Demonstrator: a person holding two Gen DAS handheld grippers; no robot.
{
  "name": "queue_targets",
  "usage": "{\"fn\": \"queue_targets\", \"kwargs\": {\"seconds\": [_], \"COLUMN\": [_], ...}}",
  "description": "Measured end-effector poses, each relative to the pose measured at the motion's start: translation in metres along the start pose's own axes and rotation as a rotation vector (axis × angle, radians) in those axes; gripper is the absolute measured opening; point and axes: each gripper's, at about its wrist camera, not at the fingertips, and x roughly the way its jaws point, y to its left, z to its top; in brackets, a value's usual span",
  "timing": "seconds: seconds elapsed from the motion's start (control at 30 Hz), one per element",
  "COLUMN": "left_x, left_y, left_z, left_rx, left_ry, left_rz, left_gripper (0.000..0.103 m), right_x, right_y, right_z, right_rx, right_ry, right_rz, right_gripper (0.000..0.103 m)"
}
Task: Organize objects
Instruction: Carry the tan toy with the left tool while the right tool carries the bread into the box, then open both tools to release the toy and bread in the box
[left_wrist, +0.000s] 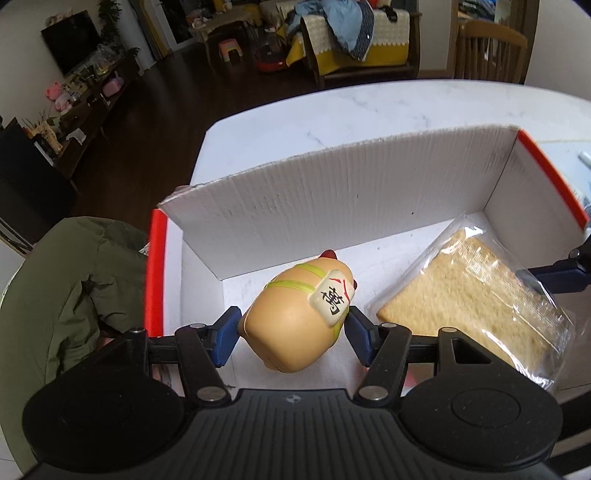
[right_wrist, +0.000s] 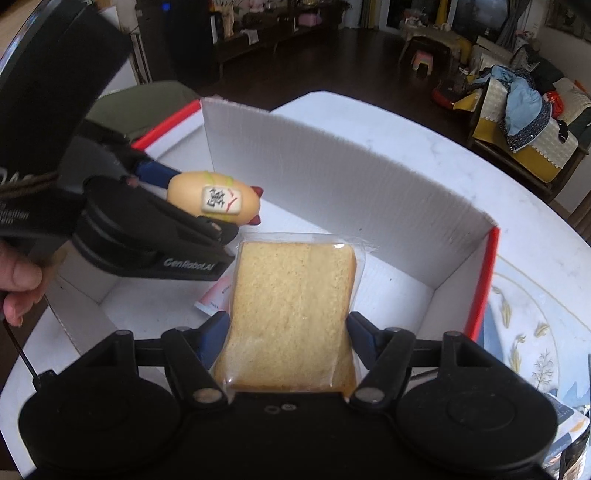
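Clamped between the blue pads of the left gripper, a tan figurine with a mahjong-tile plaque is held over the left part of a white cardboard box. Beside it, wrapped toast is gripped by the right gripper inside the same box, which is set on the marble desk.

Underside of tan rounded ceramic figurine hidden behind black left gripper body. Clear-wrapped square toast slice near edge hidden under right gripper housing; wrapper motion-blurred in left wrist view. Small pink-white printed paper on white corrugated box floor mostly covered, print unreadable. Hand cut off by left frame edge.
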Motion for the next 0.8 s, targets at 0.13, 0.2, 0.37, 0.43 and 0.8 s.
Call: {"fn": "queue_targets", "kwargs": {"seconds": [0.13,0.2,0.37,0.43,0.8], "left_x": [0.007,0.008,0.016,0.019,0.028], "left_y": [-0.006,-0.011,-0.015,-0.017,-0.019], "left_z": [0.000,0.000,-0.001,-0.003,0.000], "left_rx": [0.038,0.056,0.072,0.081,0.100], "left_ry": [0.034,0.044,0.099,0.118,0.200], "left_rz": [0.002,-0.002,-0.018,-0.027,-0.037], "left_gripper": [0.061,0.061,0.061,0.061,0.063], "right_x": [0.009,0.011,0.015,0.014,0.007], "right_y": [0.001,0.000,-0.002,-0.003,-0.002], "right_z": [-0.002,-0.003,-0.002,-0.001,0.001], "right_rx": [0.001,0.002,0.015,0.027,0.011], "right_ry": [0.025,0.039,0.050,0.049,0.030], "right_rz": [0.007,0.011,0.009,0.012,0.027], "right_gripper": [0.069,0.069,0.070,0.070,0.075]}}
